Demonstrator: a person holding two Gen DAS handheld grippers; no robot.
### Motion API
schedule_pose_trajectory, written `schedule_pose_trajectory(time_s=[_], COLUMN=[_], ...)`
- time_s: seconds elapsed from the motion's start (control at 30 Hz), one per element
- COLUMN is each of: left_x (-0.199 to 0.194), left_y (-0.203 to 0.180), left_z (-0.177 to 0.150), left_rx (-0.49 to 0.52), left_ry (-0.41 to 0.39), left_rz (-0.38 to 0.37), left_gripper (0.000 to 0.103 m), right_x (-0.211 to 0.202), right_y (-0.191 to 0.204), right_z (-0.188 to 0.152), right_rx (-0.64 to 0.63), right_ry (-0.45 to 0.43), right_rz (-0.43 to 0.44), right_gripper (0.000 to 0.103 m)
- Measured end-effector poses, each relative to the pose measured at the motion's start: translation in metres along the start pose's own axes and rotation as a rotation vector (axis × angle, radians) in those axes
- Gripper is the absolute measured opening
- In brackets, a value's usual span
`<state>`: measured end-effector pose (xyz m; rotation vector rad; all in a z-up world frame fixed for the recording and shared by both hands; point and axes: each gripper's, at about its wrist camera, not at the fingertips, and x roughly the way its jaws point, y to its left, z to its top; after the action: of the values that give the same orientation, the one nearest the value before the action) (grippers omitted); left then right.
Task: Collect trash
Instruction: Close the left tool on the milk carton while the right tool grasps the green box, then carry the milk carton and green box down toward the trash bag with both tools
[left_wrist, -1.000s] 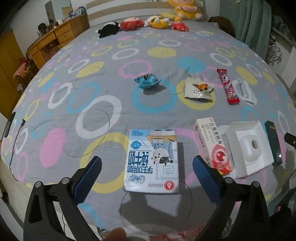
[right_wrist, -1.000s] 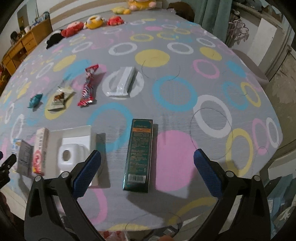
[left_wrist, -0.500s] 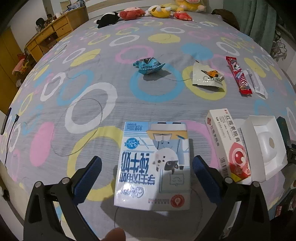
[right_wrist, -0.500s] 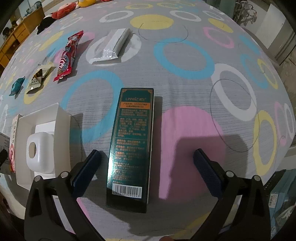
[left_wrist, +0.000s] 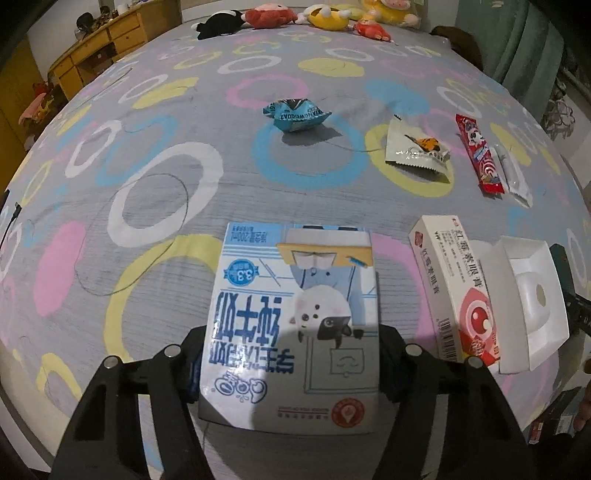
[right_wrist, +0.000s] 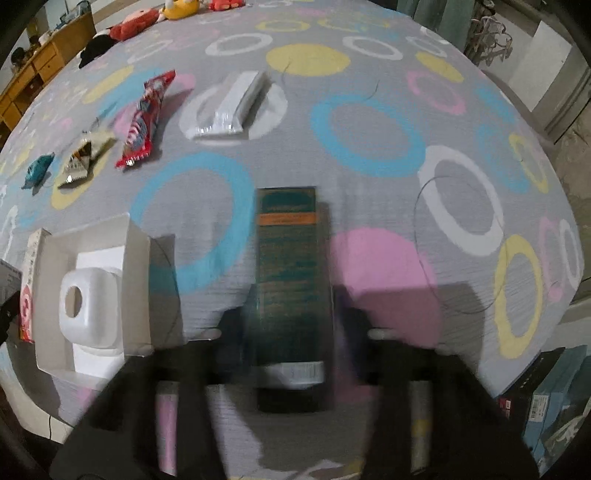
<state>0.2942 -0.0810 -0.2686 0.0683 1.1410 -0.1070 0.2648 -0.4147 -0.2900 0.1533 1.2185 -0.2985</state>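
Observation:
My left gripper is shut on a blue and white milk carton lying flat on the bed, one finger on each side. My right gripper is motion-blurred, its fingers close against both sides of a dark green box. A red and white carton and an open white box with a white plastic insert lie to the right of the milk carton. Farther off lie a blue wrapper, a white snack wrapper, a red wrapper and a clear sachet.
The bed has a grey cover with coloured rings. Plush toys line its far end. A wooden desk stands at the far left. Boxes lie on the floor at the right. Green curtains hang at the far right.
Both grippers moved forward and down over the bed and closed: the left onto the milk carton, the right onto the dark green box.

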Motion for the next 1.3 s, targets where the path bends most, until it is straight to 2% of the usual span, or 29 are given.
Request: schedule_pose_trajectory(time_s=[0.33,0.4,0.67,0.93,1.07,1.3], left_x=[-0.033,-0.043,-0.076,-0.113,-0.133,-0.156], left_y=[0.002,0.005,0.008,0.014,0.018,0.033], left_z=[0.000,0.000,-0.009,-0.043,-0.068,-0.112], left_rx=[0.014,0.008,0.020,0.034,0.034,0.003], left_ry=[-0.064,-0.077,-0.135,-0.159,-0.174,-0.172], left_rz=[0.002,-0.007,-0.040,-0.075,-0.088,-0.078], left_gripper=[0.065,0.065,0.065,0.065,0.065,0.065], right_x=[-0.006,-0.020,-0.069,-0.133,-0.165,-0.201], right_y=[0.006,-0.001,0.003,0.017,0.028,0.043], right_z=[0.003,-0.011,-0.027,-0.060,-0.090,-0.146], right_rx=[0.017,0.019,0.010,-0.035,-0.054,-0.068], right_ry=[-0.033,-0.048,-0.128,-0.226,-0.273,-0.296], right_rz=[-0.005,-0.002,0.025,0.060,0.086,0.144], right_gripper=[0.035,0.035,0.035,0.035,0.035,0.035])
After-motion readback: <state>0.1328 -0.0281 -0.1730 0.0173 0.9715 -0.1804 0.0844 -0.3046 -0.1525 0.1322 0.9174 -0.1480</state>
